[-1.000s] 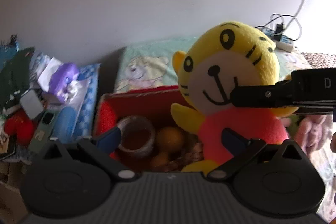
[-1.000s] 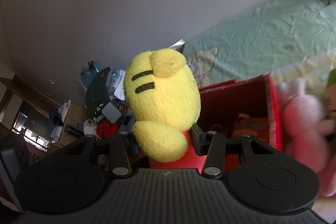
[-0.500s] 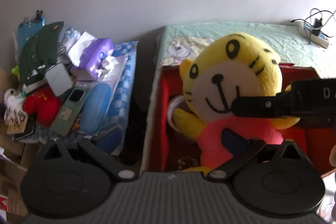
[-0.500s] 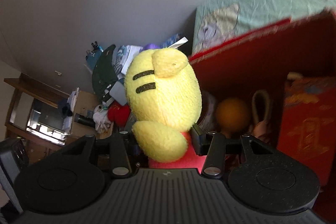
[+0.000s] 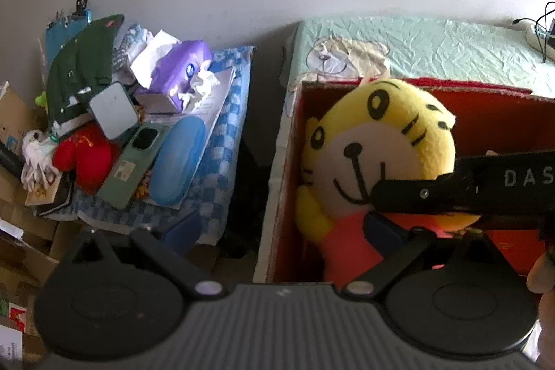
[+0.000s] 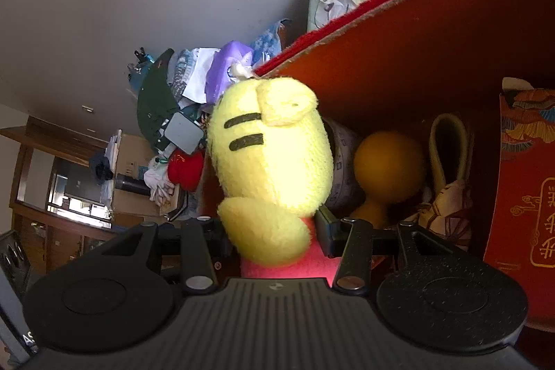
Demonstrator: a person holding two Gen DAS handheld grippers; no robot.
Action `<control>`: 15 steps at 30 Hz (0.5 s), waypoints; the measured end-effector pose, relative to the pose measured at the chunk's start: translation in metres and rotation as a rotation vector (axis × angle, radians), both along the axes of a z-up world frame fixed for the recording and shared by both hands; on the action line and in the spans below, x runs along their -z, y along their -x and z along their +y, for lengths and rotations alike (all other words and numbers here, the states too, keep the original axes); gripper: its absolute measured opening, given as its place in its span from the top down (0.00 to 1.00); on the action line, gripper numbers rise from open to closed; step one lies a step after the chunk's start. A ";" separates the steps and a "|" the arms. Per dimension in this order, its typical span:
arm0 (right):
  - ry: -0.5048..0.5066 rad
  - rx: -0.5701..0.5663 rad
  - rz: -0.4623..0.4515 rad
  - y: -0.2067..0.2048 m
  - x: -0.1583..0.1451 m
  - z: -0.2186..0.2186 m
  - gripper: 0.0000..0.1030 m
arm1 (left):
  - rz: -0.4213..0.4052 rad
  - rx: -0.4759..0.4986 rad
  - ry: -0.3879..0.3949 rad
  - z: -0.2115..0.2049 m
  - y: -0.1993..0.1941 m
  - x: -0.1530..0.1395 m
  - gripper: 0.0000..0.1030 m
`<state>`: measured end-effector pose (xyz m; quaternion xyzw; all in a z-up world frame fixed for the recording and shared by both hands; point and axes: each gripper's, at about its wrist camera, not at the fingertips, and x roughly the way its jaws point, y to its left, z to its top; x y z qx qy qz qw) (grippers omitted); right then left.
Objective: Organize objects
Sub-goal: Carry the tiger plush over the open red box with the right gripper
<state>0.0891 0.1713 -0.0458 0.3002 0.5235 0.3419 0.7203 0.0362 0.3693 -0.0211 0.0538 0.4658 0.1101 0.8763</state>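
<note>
A yellow tiger plush (image 5: 374,158) with a pink body hangs inside the red box (image 5: 288,169). My right gripper (image 6: 277,241) is shut on the plush (image 6: 274,158) at its pink body, holding it upright; the same gripper shows as a black bar in the left wrist view (image 5: 461,193). My left gripper (image 5: 284,231) is open and empty, its blue-padded fingers spread in front of the box's left wall. Inside the box lie an orange ball-shaped thing (image 6: 388,165), a jar (image 6: 343,162) and a red packet (image 6: 523,196).
A cluttered side table (image 5: 222,141) left of the box carries a blue case (image 5: 177,162), a green phone (image 5: 135,162), a purple tissue pack (image 5: 180,68) and a red plush (image 5: 83,158). A green bedsheet (image 5: 433,47) lies behind the box. A power strip (image 5: 541,33) sits far right.
The right gripper has carried the plush lower, down into the red box. The left gripper's view has swung left and now shows more of the side table.
</note>
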 end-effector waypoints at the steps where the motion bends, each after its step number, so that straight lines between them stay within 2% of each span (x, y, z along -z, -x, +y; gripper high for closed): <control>1: 0.002 -0.001 0.003 -0.001 0.001 -0.001 0.51 | 0.003 -0.002 -0.002 0.000 -0.001 0.002 0.04; 7: 0.025 -0.012 0.000 -0.003 0.003 -0.003 0.43 | 0.015 0.001 -0.017 -0.002 -0.006 0.006 0.02; 15: 0.037 -0.027 -0.032 0.002 -0.004 -0.016 0.42 | 0.015 -0.005 -0.012 -0.001 -0.005 0.007 0.00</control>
